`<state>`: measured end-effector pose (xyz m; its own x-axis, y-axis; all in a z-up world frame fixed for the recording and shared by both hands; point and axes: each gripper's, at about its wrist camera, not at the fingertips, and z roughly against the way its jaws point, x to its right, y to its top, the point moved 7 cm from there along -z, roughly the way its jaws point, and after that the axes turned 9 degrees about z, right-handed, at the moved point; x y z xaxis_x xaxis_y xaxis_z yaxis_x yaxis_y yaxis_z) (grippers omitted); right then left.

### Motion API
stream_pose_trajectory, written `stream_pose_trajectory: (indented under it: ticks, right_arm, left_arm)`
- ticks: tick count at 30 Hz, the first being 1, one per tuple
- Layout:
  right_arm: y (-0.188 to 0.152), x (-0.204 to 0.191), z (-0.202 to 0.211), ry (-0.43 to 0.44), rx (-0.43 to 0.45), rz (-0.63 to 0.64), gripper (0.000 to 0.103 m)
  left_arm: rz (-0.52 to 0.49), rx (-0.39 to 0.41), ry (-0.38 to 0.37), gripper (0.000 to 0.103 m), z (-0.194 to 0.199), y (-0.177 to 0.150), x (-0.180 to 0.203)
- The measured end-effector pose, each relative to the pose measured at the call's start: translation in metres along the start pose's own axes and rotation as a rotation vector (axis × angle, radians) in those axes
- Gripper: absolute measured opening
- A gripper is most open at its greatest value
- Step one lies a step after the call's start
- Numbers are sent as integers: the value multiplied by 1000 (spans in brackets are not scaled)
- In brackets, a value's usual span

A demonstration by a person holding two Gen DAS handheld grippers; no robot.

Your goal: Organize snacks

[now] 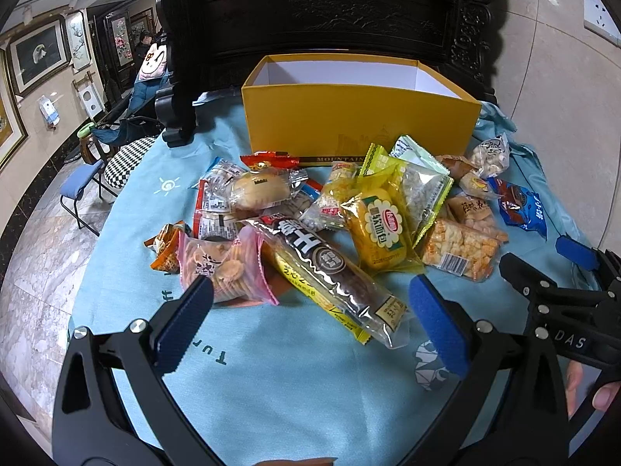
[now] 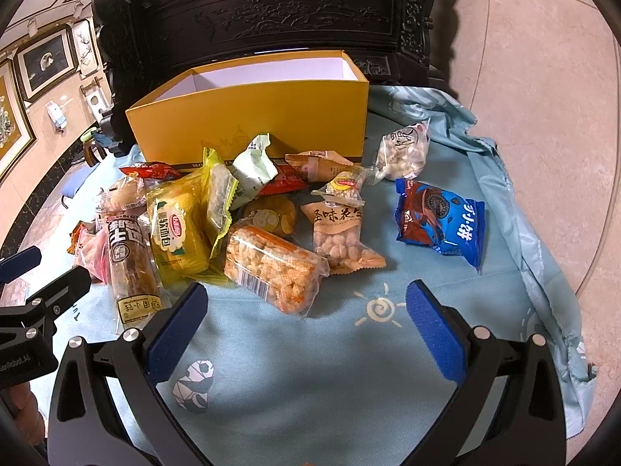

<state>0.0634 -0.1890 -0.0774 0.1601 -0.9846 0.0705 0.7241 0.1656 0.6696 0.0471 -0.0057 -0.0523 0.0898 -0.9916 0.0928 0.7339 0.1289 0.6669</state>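
The left gripper point(image 1: 310, 312) hangs low over the table with its blue-padded fingers point(image 1: 438, 326) spread wide and nothing between them; the tip of its left finger sits just in front of a pink packet of round biscuits point(image 1: 225, 268), while the end of a long brown-and-clear bread stick wrapper point(image 1: 330, 272) points into the gap without touching either pad. The right gripper point(image 2: 304, 316) is just as wide and just as empty, poised above bare cloth near a printed sun motif point(image 2: 378, 308), with a clear pack of orange puffed-rice cake point(image 2: 271, 268) lying just ahead of its left finger. Beyond both claws the snacks lie in a loose heap on a light blue tablecloth point(image 2: 310, 388): a yellow soft-bread packet point(image 1: 378, 229) leans against the bread stick, a round bun in clear wrap point(image 1: 260, 190) rests on top of the pile behind them, a peanut bag with brown lettering point(image 2: 339, 233) lies beside the rice cake, and a blue cookie packet point(image 2: 442, 221) sits apart on the right side. A small clear bag of pale nuts point(image 2: 403, 151) lies farther back on that side. Behind the heap stands an open yellow box point(image 1: 361, 124), its white inside showing no snacks from these angles, with a few wrappers just in front of its near wall. Behind the box rises dark carved wooden furniture point(image 1: 330, 11), and framed pictures point(image 1: 37, 56) hang along the wall at the left.
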Motion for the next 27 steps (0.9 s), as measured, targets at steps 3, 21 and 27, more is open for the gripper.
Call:
stream_pose_trajectory:
  ticks: [3,21,27]
  right_arm:
    - [0,0,-1,0,0,0,102]
    - [0,1,-2,0,0,0,102]
    - [-2,4,-2,0,0,-1,102]
  left_arm:
    - [0,1,0,101,0,0,0]
    - [-3,-2,1,101,-1,-2,1]
    - [-7,-2,0,101,-2,-3,2]
